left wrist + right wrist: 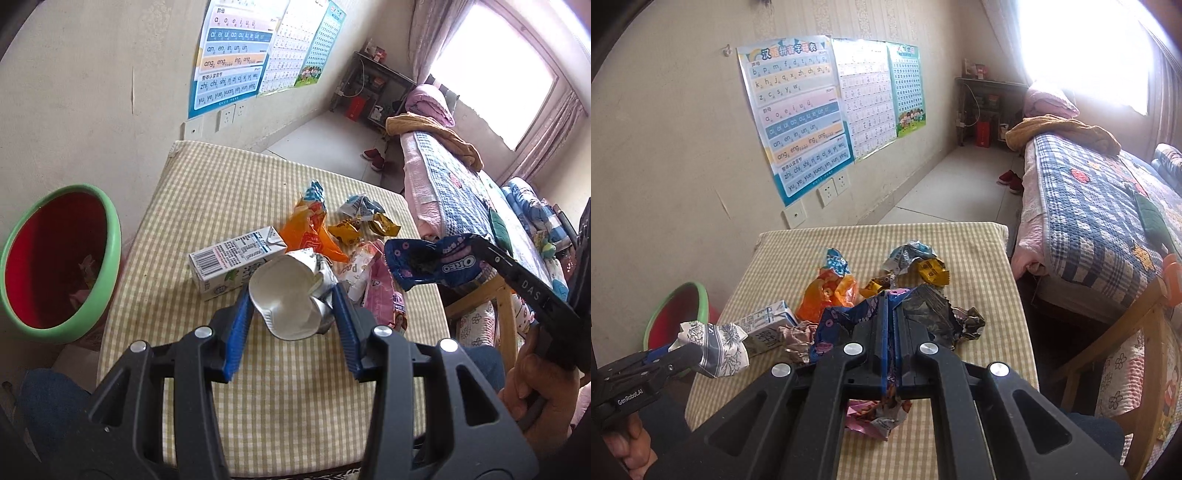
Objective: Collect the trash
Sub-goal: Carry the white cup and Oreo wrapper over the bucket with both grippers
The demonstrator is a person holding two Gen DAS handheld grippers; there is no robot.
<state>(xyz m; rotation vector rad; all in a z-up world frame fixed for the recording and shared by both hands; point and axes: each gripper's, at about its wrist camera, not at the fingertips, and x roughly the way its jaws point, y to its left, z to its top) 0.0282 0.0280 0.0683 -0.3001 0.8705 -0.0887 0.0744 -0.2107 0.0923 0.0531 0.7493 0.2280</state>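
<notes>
My left gripper (293,295) is shut on a crumpled white paper cup (288,291), held above the checked table (207,192). From the right wrist view the same cup (713,347) sits in the left gripper (683,350) at lower left. My right gripper (890,297) is shut on a blue Oreo wrapper (842,317), lifted off the table (960,251). In the left wrist view the Oreo wrapper (436,264) hangs from the right gripper (478,243). A red bin with a green rim (110,236) stands left of the table, bin (698,291).
On the table lie a milk carton (236,258), an orange wrapper (306,232), yellow wrappers (384,225) and a pink packet (380,291). A bed (1089,206) and a wooden frame (1145,332) stand to the right. The wall is close behind the table.
</notes>
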